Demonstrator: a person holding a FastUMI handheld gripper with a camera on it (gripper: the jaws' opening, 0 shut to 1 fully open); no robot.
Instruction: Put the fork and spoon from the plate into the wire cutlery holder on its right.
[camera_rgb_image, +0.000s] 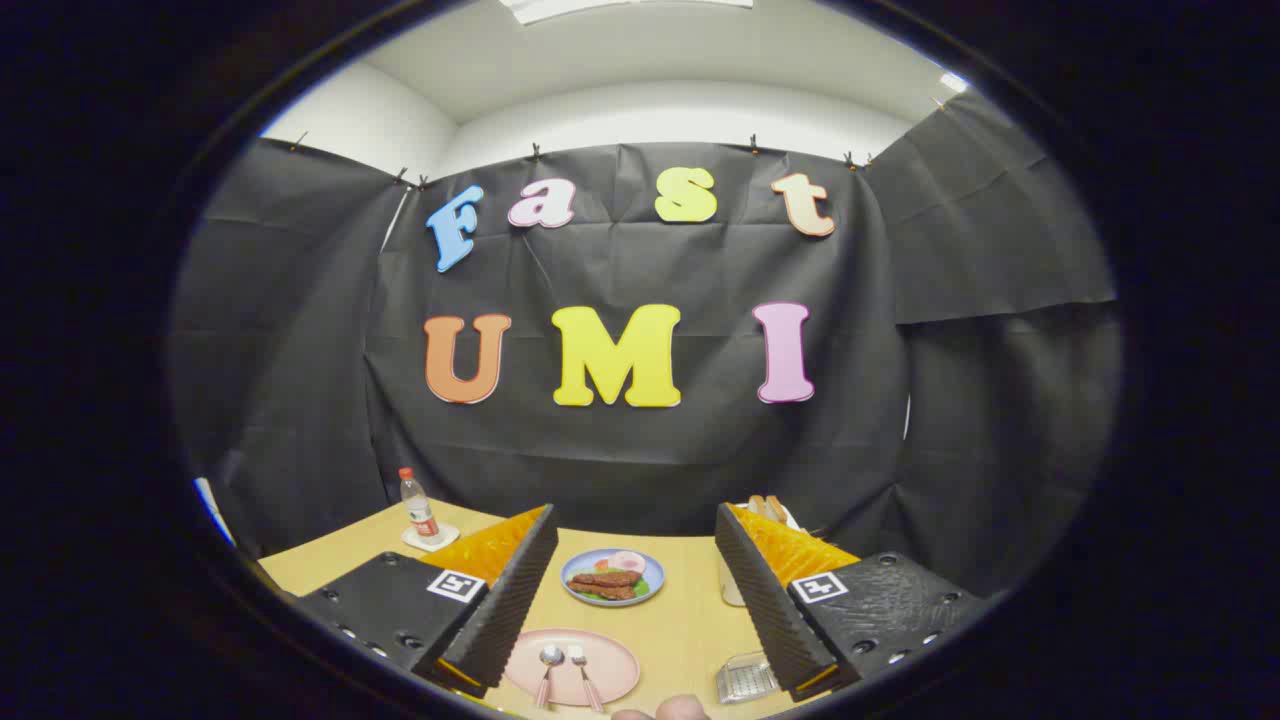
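Between the wide-open, empty gripper (635, 590) fingers: round pink plate (610, 660), pink-handled metal spoon (549, 662) and fork (582, 668) untouched; next, drop onto one.

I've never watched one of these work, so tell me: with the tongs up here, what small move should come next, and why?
Probably lower the tongs, tipping toward the pink plate. They are open and hold nothing, well above the table, while the spoon and fork lie side by side on that plate. The wire cutlery holder waits to its right.
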